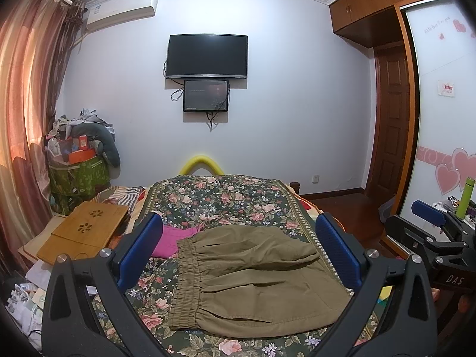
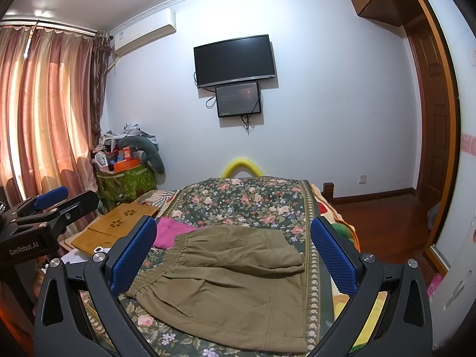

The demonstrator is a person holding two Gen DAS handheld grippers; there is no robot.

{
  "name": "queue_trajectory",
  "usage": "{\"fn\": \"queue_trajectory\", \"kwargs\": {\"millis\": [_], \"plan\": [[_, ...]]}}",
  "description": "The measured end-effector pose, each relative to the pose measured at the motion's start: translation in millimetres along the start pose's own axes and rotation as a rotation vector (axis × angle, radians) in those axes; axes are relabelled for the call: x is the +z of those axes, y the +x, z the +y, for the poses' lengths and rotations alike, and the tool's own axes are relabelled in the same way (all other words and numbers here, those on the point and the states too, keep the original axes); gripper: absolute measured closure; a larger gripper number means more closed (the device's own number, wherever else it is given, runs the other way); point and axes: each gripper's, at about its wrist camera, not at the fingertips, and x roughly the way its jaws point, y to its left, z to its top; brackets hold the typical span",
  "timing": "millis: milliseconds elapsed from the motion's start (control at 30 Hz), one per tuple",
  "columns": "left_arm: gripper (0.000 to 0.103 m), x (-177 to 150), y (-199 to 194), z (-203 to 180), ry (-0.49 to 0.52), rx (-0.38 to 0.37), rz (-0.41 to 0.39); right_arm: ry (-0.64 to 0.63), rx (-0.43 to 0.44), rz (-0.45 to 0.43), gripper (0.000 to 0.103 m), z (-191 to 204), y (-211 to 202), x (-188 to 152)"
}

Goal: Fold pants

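One pair of olive pants (image 1: 255, 276) lies folded on the floral bedspread (image 1: 220, 199), lower centre of both views. One pink garment (image 1: 172, 238) peeks out at its upper left. Both grippers, left gripper (image 1: 239, 251) and right gripper (image 2: 233, 255), hover spread wide, grasping nothing. Two screens hang on the wall.

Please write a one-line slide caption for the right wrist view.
Open right gripper hovers above folded olive-khaki pants lying on a floral bedspread, beside a pink cloth.

Both grippers — left gripper (image 1: 238, 247), right gripper (image 2: 233, 250) — black frames, blue textured pads, silver screws.
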Motion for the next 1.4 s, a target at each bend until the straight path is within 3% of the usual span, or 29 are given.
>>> {"fn": "queue_trajectory", "kwargs": {"millis": [500,767,1100,1200,1400], "plan": [[0.0,0.7,3.4,-0.9,0.0,0.004,0.003,0.001,-0.003,0.005,0.0,-2.1,1.8,-1.0],[0.0,-4.0,25.9,2.3,-0.001,0.006,0.043,0.022,-0.014,0.052,0.0,-13.7,21.8,-7.7],[0.0,-24.2,115.1,28.3,-0.059,-0.005,0.259,-0.018,-0.092,0.154,0.0,-33.2,74.2,-32.3],[0.0,-34.0,149.2,38.8,-0.06,0.029,0.323,-0.036,-0.114,0.185,0.0,-41.9,91.9,-39.3],[0.0,-59.1,222.3,62.3,-0.061,0.032,0.481,-0.034,-0.109,0.299,0.0,-62.2,131.3,-56.7]]}}
